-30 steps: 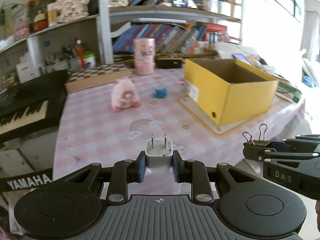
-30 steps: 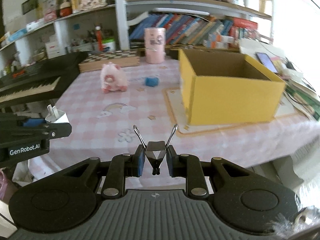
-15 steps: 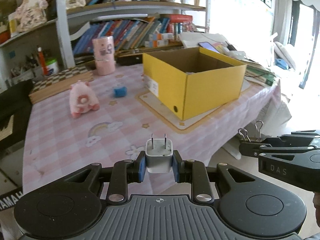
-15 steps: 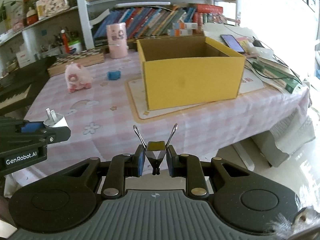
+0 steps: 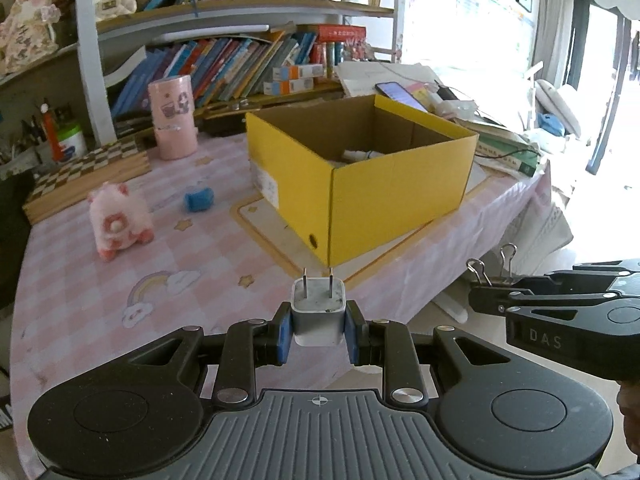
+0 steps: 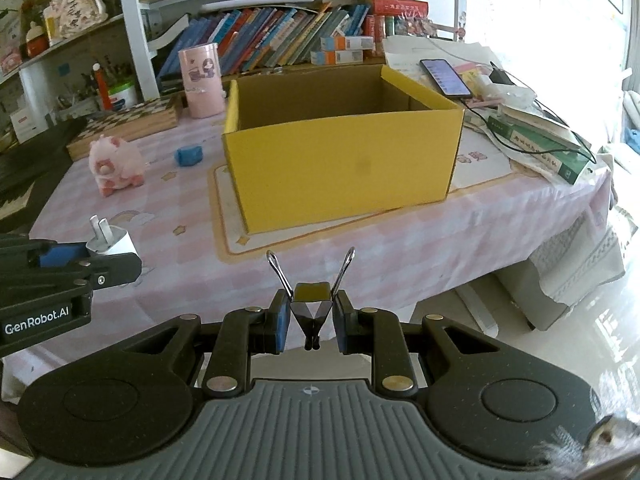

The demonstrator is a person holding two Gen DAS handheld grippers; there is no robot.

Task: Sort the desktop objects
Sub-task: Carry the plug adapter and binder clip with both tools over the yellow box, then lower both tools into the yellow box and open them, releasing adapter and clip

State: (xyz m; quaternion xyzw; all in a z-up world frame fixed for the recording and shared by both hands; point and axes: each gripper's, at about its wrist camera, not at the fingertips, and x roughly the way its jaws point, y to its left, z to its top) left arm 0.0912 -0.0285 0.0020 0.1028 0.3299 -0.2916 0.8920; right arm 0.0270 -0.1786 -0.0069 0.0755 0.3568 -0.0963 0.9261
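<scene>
My left gripper [image 5: 318,334] is shut on a white plug adapter [image 5: 318,312], prongs pointing up, held over the table's near edge. My right gripper [image 6: 310,324] is shut on a black binder clip [image 6: 311,312] with its wire handles splayed upward. Each gripper shows in the other's view: the binder clip [image 5: 490,272] at the right, the plug adapter [image 6: 110,242] at the left. An open yellow cardboard box [image 5: 360,184] stands ahead on the pink checked table [image 5: 180,256]; something white lies inside it. The same yellow box [image 6: 340,156] fills the middle of the right wrist view.
A pink plush toy [image 5: 118,222] and a small blue object [image 5: 199,200] lie left of the box. A pink canister [image 5: 172,122] and a chequered board [image 5: 88,172] stand further back. Bookshelves line the rear wall. A phone [image 6: 445,77], books and cables crowd the table's right end.
Both grippers have swung to the right along the table's front edge, each keeping its grip. The yellow box has shifted from the right of each view toward the centre and looks nearer.
</scene>
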